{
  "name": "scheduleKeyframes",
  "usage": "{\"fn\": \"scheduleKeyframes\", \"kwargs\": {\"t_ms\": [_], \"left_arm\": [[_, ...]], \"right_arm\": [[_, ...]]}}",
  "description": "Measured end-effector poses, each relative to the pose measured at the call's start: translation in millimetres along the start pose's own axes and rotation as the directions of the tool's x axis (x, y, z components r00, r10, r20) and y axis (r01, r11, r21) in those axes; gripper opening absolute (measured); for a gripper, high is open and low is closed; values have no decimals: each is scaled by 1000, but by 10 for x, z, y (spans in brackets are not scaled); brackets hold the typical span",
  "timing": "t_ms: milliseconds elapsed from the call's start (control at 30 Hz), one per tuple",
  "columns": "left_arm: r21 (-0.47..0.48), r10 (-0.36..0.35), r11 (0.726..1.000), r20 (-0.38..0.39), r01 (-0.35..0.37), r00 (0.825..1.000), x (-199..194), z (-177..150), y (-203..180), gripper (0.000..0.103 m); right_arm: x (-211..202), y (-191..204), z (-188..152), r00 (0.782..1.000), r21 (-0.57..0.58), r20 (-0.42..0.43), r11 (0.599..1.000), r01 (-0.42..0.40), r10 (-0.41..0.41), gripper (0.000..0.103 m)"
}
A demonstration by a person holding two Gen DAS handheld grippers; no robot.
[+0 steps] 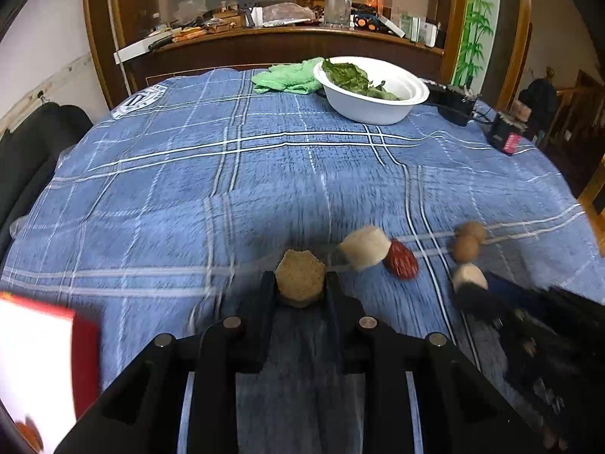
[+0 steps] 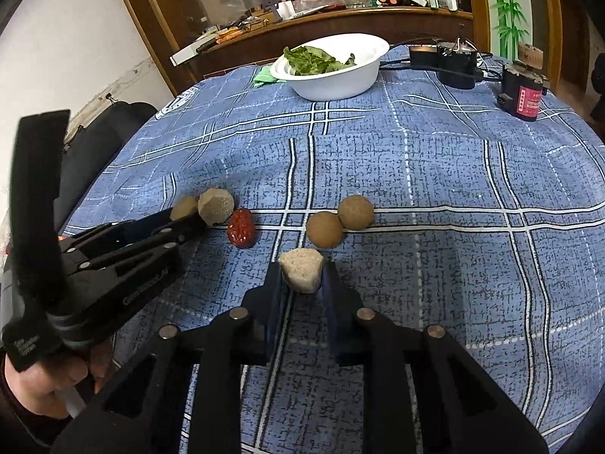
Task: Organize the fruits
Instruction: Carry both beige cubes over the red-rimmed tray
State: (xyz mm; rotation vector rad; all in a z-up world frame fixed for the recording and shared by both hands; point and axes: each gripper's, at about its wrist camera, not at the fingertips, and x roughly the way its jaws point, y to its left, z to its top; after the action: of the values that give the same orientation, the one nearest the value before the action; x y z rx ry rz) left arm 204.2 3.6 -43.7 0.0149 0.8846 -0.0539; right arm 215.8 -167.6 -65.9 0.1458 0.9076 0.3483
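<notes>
My left gripper [image 1: 300, 282] is shut on a tan faceted piece [image 1: 300, 278], low over the blue plaid cloth [image 1: 227, 174]. It shows from the side in the right wrist view [image 2: 189, 215], holding that piece [image 2: 184, 207]. My right gripper [image 2: 302, 276] is shut on a pale cut chunk [image 2: 302, 269]; it also shows in the left wrist view [image 1: 469, 278]. On the cloth lie another pale chunk [image 1: 365, 246] [image 2: 216, 206], a red date [image 1: 401, 260] [image 2: 242, 229] and two round brown fruits [image 1: 467, 240] [image 2: 340, 219].
A white bowl [image 2: 332, 83] [image 1: 372, 108] holding green leaves stands at the far side, with a green rag [image 1: 287, 77] beside it. Black devices with cables [image 2: 453, 62] and a red-labelled black box [image 2: 523, 94] sit far right. A red-and-white box [image 1: 38, 370] is near left.
</notes>
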Motion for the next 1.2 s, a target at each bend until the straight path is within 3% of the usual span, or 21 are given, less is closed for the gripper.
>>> {"fn": "scheduleKeyframes", "kwargs": {"t_ms": [167,400,700,1200], "left_arm": [[-58,-60,996,26,62,998,-381,-228,119,24],[-81,-126,988,67,132,990,-856,-559,196,24],[-101,-69,992,55,75,996,-1158,-959,276,24],[-166,42,986,102,-25,994,-1533,-1207,599,24]], "right_arm": [[-63,60,-16,1000,-23,9,1000,16,-16,23],[-515,236,-224,998,-83,46,995,55,-52,23],[-1037,561,-690,997,-122,75,992,40,-31,23],[-1230,1097,-1060,996,-192,77,981,-22,38,23]]}}
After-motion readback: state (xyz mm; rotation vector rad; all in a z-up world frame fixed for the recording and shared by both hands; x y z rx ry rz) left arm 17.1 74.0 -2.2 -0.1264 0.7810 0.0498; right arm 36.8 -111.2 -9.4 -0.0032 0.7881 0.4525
